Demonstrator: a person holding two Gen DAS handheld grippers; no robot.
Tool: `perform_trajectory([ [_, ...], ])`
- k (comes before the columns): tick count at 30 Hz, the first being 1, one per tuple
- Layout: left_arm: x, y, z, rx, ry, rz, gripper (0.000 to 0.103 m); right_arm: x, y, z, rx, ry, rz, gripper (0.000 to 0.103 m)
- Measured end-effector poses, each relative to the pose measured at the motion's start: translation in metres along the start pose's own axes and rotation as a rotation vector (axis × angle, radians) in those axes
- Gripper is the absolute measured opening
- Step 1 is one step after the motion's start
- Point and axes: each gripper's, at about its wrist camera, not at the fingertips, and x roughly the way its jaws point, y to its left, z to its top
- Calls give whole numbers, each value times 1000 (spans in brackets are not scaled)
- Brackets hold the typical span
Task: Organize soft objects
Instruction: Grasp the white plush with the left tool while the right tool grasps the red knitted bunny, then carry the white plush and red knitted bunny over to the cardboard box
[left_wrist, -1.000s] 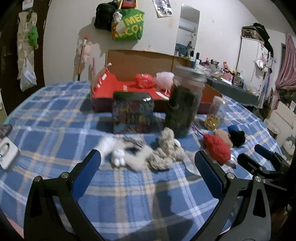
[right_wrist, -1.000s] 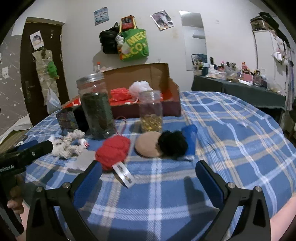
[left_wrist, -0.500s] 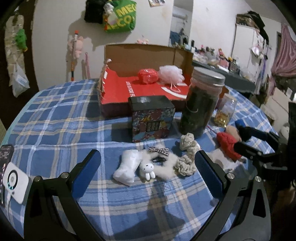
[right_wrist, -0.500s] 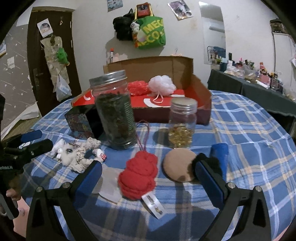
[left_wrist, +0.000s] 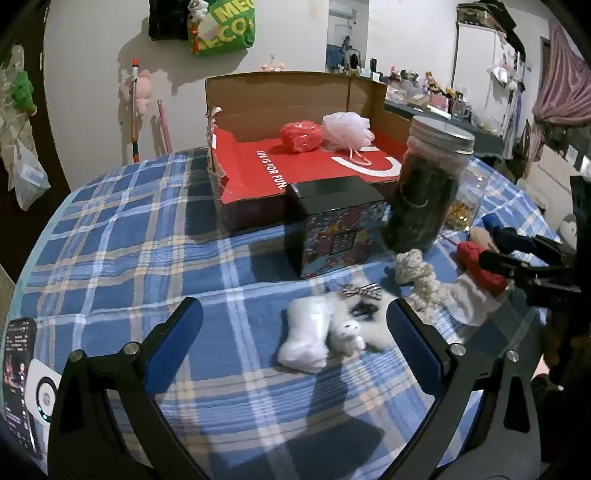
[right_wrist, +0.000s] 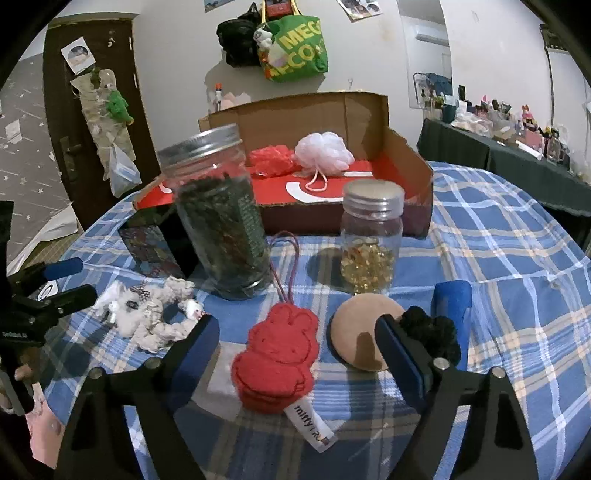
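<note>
Both grippers nearer the toys, jaws narrowing.

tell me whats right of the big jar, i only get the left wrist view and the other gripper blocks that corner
Observer: A small jar stands there, silver lid on, yellow beads filling its bottom part.
Operator: and the red thing by the other gripper
Observer: It's a flat red bunny-shaped knit piece, lying between the right gripper's open fingers, not touched; those jaws have just been closing.
Operator: any tag on it
Observer: Yes, a white label sticks out of its near end, printed "miffy".
Operator: whats past it on the right
Observer: A tan round pad, with a black fuzzy ball against its right edge.
</note>
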Motion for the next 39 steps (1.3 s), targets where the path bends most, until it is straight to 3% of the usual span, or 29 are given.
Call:
perform_trajectory([
  [4,12,4,-5,13,55,3,82,6,-3,-1,13,22,-2,72],
  [8,18,9,-10,-2,74,-19,80,9,-1,-2,19,29,9,70],
  [13,18,11,-12,-23,83,-100,52,13,9,-5,-30,47,-16,60],
  [15,18,11,-12,-28,86,-139,43,15,12,-8,-45,52,-33,47],
  [20,18,5,-18,-8,96,-155,38,15,17,-13,-75,55,-9,45],
  [22,18,5,-19,-10,91,-160,25,15,17,-14,-81,55,-7,43],
  [25,16,4,-18,-10,88,-144,16,12,16,-15,-80,49,8,41],
  [28,10,1,-16,10,66,-100,16,8,19,-17,-90,31,16,41],
  [39,-25,-27,3,21,-26,-120,16,-24,19,0,-91,-68,10,41],
])
